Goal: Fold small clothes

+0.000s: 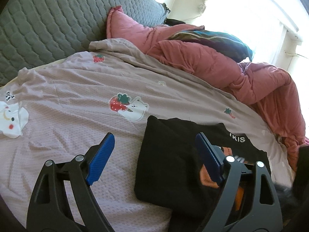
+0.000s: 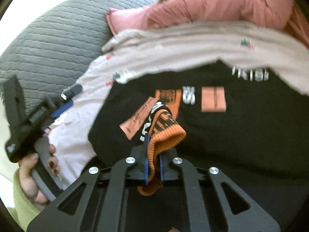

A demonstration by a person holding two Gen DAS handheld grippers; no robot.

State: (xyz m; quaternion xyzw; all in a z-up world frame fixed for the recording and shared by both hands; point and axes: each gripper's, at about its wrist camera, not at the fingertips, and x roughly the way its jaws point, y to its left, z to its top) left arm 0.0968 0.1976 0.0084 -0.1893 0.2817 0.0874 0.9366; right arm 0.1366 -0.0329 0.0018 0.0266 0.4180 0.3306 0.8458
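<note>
A black shirt [image 1: 173, 166] lies partly folded on the bed's pale strawberry-print sheet [image 1: 77, 100], beside a pink quilt [image 1: 222, 65]. The left gripper [image 1: 154, 154] gapes wide, empty; the right gripper [image 2: 153, 166] pinches the shirt's orange ribbed hem [image 2: 166, 137].

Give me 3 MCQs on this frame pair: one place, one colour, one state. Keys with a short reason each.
1. Where does the black garment lie?
A. on the pale strawberry-print bedspread
B. on the grey quilted cover
C. on the floor

2. What colour is the ribbed cuff in the right gripper?
A. green
B. orange
C. white

3. How do the left gripper jaws stand?
A. shut on the cuff
B. shut on nothing
C. open, holding nothing

Key:
1 A, the printed spread shows all around the garment.
2 B, orange rib knit sits between the blue pads.
3 C, the blue pads stand wide apart, nothing between them.
</note>
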